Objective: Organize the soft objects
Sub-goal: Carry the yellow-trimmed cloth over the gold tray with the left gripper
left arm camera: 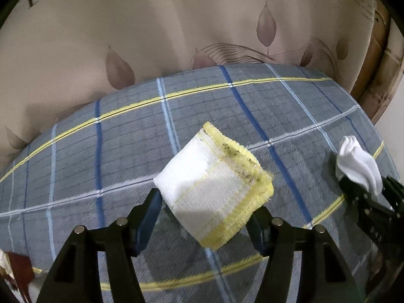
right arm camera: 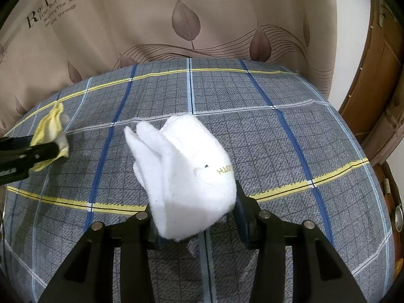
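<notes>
Fingers of the left hand-held gripper (left arm camera: 204, 217) squeezed a folded white cloth with a yellow edge (left arm camera: 214, 189), which stuck out in front of them, lifted above the checked blue-grey sheet (left arm camera: 126, 131). The right hand-held gripper (right arm camera: 194, 217) was clamped on a folded white sock (right arm camera: 186, 176) with gold letters, its loose ends pointing forward and to the left. The two hand-held grippers were well apart, side by side over the sheet. Farther back hung a beige curtain (right arm camera: 214, 12) with brown leaves.
</notes>
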